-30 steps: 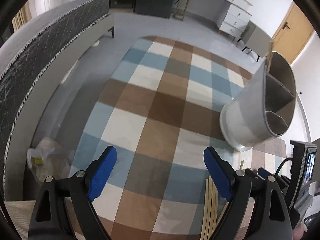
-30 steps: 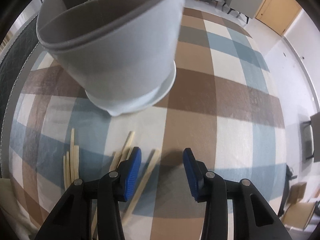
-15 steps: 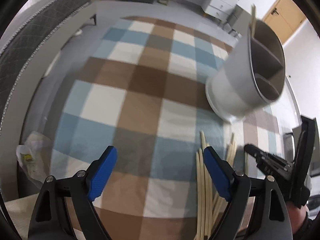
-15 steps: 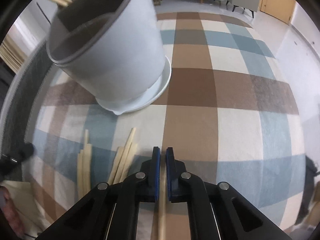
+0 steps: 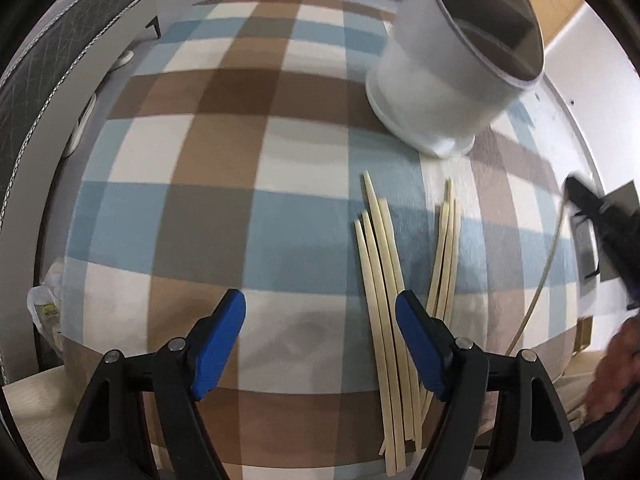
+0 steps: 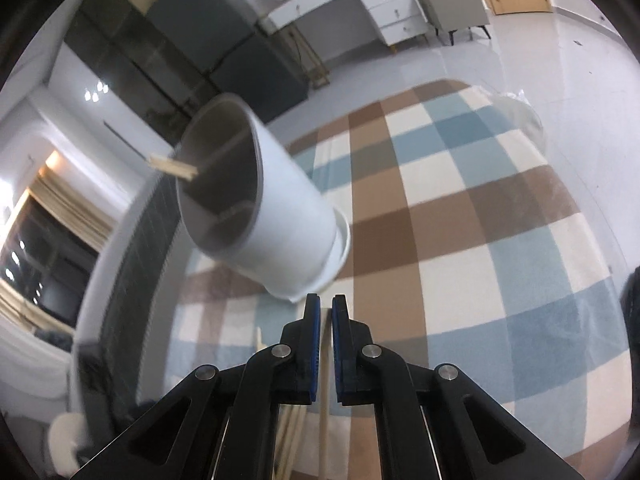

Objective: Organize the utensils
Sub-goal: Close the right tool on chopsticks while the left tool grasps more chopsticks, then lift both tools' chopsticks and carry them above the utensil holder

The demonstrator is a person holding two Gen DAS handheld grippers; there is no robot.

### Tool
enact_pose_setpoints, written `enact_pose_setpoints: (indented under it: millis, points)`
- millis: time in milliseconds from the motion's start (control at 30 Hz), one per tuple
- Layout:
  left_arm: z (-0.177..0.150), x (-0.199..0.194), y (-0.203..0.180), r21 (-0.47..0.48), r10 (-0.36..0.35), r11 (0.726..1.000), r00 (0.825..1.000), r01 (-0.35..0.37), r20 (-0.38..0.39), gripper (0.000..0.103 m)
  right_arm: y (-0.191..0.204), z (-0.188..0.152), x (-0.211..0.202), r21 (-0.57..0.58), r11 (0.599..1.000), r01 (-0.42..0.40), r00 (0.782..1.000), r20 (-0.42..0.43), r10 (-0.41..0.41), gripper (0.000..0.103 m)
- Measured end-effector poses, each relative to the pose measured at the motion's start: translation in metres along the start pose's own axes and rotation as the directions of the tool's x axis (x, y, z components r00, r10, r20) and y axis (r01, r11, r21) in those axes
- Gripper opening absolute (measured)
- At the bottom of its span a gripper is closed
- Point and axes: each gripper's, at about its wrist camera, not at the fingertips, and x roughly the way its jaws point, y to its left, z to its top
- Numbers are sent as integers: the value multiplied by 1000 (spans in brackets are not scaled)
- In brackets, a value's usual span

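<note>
Pale wooden chopsticks [image 5: 384, 300] are lying in two loose bundles on the checked cloth [image 5: 208, 184], in the lower right of the left wrist view. Their long axes are running from the bottom of the frame up toward the white holder [image 5: 444, 88], thin tips pointing at it and stopping short of its base. The left bundle is fanning slightly; the right bundle [image 5: 446, 248] is lying just beside it, bowed a little by the lens.

One single chopstick [image 6: 326, 380] is being pinched between the closed blue pads of the right gripper [image 6: 325, 307]. In the right wrist view it is running lengthwise along the fingers, from the bottom of the frame up to the fingertips, which are lying just below the holder's base [image 6: 312, 276]. In the left wrist view the same stick [image 5: 548, 264] is showing as a thin pale line at the right edge, slanting up to the dark gripper [image 5: 592, 204], with a blurred hand [image 5: 616, 364] below it.

The holder is standing in the upper right of the left view and centre left of the right view, its grey inside split by dividers. Some chopstick ends [image 6: 172, 168] are already sticking out over its far rim.

The left gripper [image 5: 320, 320] is hovering over the cloth, its jaws wide but closing, with nothing between them; its right pad [image 5: 420, 340] is overlapping the left bundle in the picture.
</note>
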Motion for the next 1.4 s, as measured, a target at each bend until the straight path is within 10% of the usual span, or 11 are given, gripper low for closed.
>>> enact_pose_setpoints:
  millis: [767,1233,1400]
  points:
    - [3,20,-19,29,154,988,987,-153,-42,61,-11,10,-22,49,995,-82,994,70,79,5]
    - [22,24,-30,54,127,991,992,-126,-18,3,-3,10,-15,24,997,-75,996,59,73,5]
    - [25,26,-33,53,63,997,998,-62,-9,0,1,10,-11,1,998,-66,996,55,66,5]
